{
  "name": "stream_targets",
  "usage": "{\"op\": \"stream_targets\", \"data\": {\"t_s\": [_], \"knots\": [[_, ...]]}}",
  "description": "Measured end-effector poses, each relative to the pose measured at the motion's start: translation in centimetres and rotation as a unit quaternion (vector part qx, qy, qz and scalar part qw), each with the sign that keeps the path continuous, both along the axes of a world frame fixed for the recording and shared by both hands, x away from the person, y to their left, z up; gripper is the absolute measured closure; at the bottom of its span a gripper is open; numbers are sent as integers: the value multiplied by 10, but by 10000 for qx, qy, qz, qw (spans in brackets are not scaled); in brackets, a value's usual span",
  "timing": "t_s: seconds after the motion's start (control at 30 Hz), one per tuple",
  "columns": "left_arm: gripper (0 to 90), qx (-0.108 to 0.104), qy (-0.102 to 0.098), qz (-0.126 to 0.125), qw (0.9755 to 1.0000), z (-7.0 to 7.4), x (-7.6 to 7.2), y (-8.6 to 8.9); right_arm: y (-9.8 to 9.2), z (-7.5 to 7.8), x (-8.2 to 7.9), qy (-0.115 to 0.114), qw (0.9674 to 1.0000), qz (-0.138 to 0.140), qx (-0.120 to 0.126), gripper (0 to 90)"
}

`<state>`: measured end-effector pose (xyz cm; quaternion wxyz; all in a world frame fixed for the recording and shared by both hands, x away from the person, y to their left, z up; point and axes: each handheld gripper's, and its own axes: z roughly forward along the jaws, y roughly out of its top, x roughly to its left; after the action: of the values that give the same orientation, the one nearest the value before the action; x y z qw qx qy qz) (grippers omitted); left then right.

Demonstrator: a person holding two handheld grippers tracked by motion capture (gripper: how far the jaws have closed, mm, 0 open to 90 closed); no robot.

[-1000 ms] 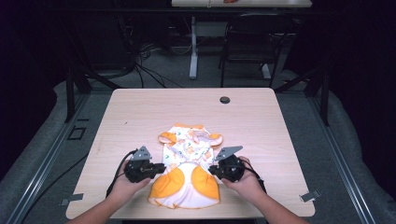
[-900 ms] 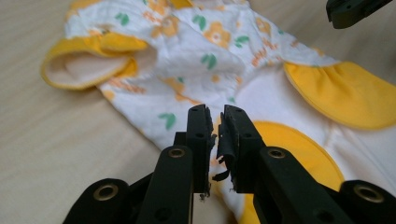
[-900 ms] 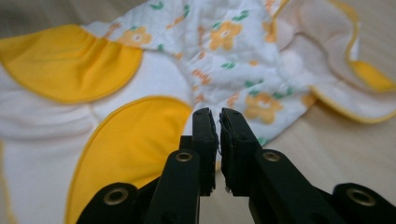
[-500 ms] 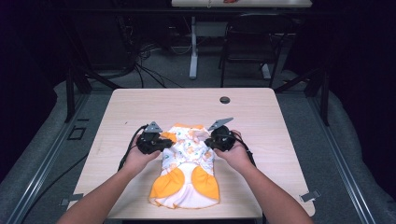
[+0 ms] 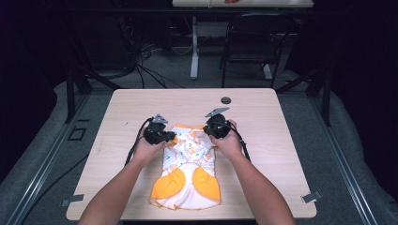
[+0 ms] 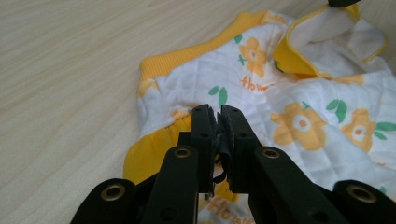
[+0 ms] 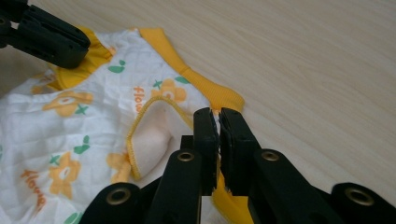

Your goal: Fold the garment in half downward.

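Yellow-edged baby suit (image 5: 190, 164) on the counter (image 5: 281, 140) — left gripper (image 5: 165, 137) at nine o'clock, right gripper (image 5: 212, 130) at three, each pinching cloth. Folding step — next, lay it flat.

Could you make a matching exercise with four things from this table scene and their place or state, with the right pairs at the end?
Things:
1. small white quilted garment with orange flower print
2. round black disc
3. left tool
4. right tool

Places or states:
A. lies alone near the far table edge
B. spread flat in the middle of the light wooden table
C. jaws almost together, at the garment's yellow cuff on the disc's side
D. jaws almost together, at the yellow cuff on the opposite side

Pairs: 1-B, 2-A, 3-D, 4-C
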<state>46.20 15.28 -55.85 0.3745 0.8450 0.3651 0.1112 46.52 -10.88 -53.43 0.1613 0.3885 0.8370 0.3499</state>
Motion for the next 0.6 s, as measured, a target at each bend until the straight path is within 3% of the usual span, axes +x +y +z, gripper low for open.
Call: {"op": "stream_targets", "data": {"t_s": [0.2,0.3,0.4,0.6], "knots": [[837,19,92,-28,10000,-8,-4,0,2,-14,2,288,9995,84,39,845],[838,-78,151,-50,9998,-12,-8,1,4,-22,-1,541,9980,307,-54,839],[837,2,167,-144,9998,-13,-13,-2,8,-26,-4,631,9969,450,-120,834],[833,-60,255,-209,9994,-16,-20,-1,16,-33,-14,670,9954,673,-160,822]]}}
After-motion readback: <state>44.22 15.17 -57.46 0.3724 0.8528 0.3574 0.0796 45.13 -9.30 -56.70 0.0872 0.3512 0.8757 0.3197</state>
